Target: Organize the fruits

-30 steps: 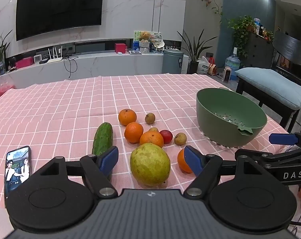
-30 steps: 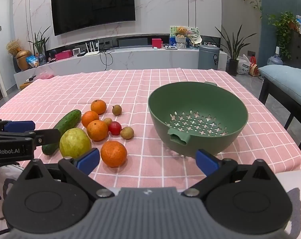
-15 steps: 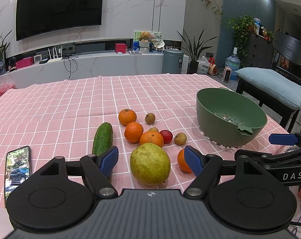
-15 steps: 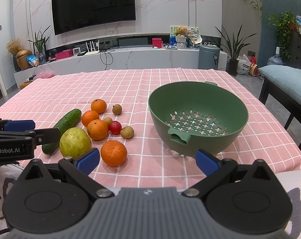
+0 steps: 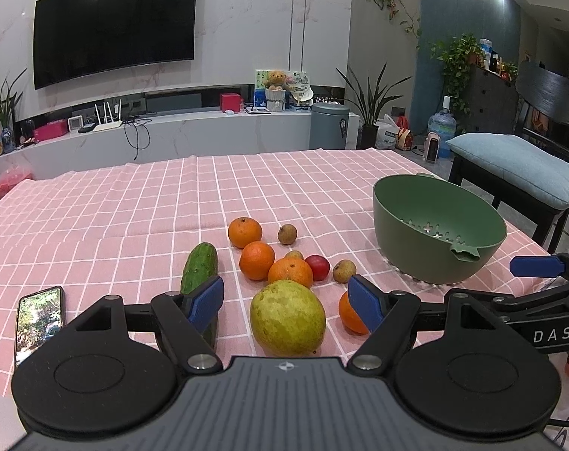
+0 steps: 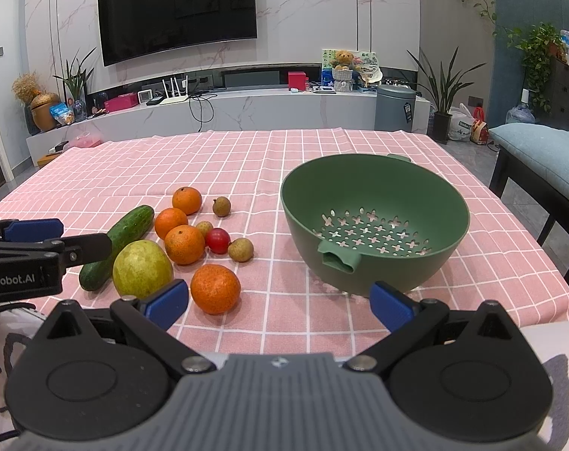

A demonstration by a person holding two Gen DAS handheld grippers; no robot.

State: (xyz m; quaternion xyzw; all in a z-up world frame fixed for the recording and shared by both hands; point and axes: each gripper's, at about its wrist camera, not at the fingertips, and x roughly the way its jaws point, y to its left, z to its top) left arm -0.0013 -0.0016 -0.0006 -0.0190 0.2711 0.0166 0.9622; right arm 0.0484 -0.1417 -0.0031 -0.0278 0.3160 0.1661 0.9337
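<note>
Fruit lies grouped on the pink checked tablecloth (image 5: 134,210): a big green-yellow pear (image 5: 287,317) (image 6: 142,268), several oranges (image 5: 257,260) (image 6: 215,288), a cucumber (image 5: 199,268) (image 6: 115,244), a red cherry tomato (image 6: 217,240) and small brown longans (image 6: 240,249). An empty green colander bowl (image 6: 374,221) (image 5: 436,227) stands to their right. My left gripper (image 5: 286,300) is open with the pear just ahead between its blue pads. My right gripper (image 6: 279,300) is open near the table's front edge, between the nearest orange and the bowl, holding nothing.
A phone (image 5: 40,317) with a lit screen lies at the front left. A dark bench with a blue cushion (image 5: 517,167) stands right of the table. A TV wall and low cabinet (image 6: 246,105) are behind.
The picture on the phone's screen has changed. Both grippers and all the fruit stay where they were.
</note>
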